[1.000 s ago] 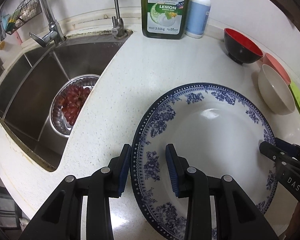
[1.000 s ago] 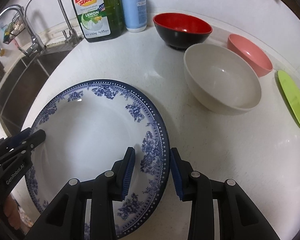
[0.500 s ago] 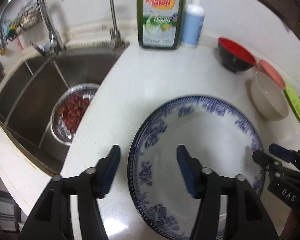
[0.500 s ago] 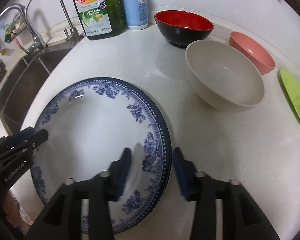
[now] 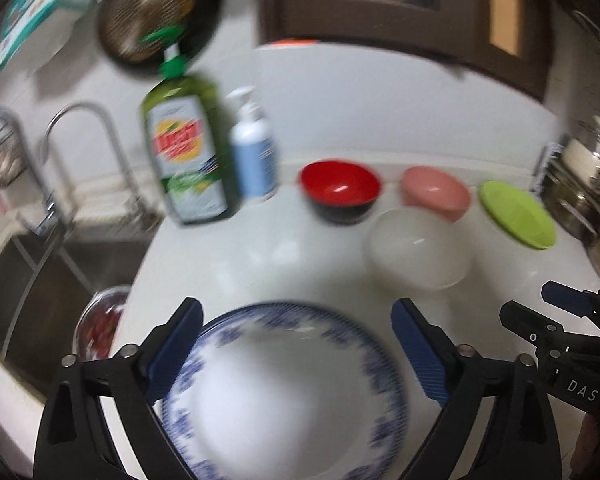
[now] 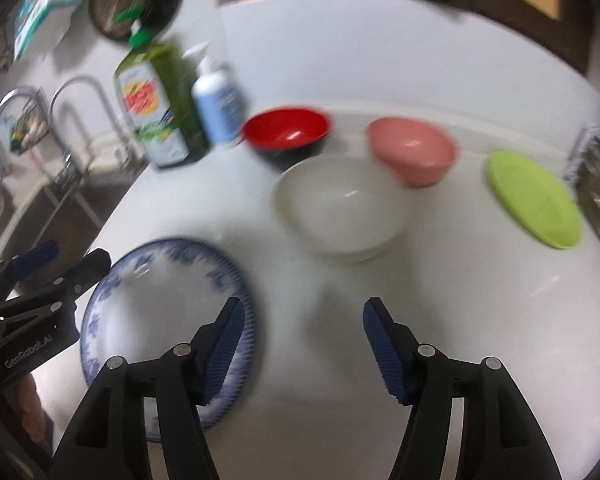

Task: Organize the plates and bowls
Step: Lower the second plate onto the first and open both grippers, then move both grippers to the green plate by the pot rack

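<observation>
On the white surface (image 6: 440, 280) | blue-patterned plate (image 5: 284, 392) lies flat, released | left gripper (image 5: 296, 352) and right gripper (image 6: 304, 340) opening, fingers empty | risk: white bowl (image 6: 340, 208) close by (nearest) gets knocked during next reach

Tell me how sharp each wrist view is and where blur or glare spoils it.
Left wrist view: motion blur smears the blue-patterned plate and dish soap bottle; fisheye bends the edges; small glare spots on the red bowl. Right wrist view: similar smear, white bowl soft, while the right hand-held gripper stays crisp.
</observation>
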Action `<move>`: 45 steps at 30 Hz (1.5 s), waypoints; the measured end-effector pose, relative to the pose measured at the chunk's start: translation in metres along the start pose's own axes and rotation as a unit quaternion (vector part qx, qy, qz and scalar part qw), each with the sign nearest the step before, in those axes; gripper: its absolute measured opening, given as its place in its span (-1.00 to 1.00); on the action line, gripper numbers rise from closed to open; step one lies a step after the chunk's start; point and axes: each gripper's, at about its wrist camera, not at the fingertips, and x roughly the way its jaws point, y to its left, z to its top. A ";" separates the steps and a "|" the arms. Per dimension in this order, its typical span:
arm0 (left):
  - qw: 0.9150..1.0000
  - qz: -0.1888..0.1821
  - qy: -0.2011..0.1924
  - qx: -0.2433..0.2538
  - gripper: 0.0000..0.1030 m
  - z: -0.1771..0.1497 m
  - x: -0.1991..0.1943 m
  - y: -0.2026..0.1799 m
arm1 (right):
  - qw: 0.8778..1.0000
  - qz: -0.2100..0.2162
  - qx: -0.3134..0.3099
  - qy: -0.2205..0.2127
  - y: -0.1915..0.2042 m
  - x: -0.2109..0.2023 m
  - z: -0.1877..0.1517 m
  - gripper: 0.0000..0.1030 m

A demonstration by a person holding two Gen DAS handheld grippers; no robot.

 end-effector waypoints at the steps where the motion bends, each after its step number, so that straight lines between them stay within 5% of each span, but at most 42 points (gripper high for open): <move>1: 1.000 -0.008 -0.003 0.005 0.94 0.004 0.000 -0.009 | 1.000 -0.005 0.008 -0.009 -0.010 -0.007 0.000 0.33; 17: 0.989 -0.093 -0.064 0.098 0.98 0.071 0.010 -0.145 | 0.987 -0.099 0.102 -0.070 -0.150 -0.047 0.015 0.46; 33: 0.978 -0.144 -0.043 0.145 0.97 0.124 0.090 -0.256 | 0.970 -0.165 0.150 -0.095 -0.267 -0.039 0.034 0.46; 45: 0.977 -0.135 0.011 0.162 0.89 0.135 0.178 -0.329 | 0.962 -0.173 0.200 -0.073 -0.350 0.016 0.046 0.45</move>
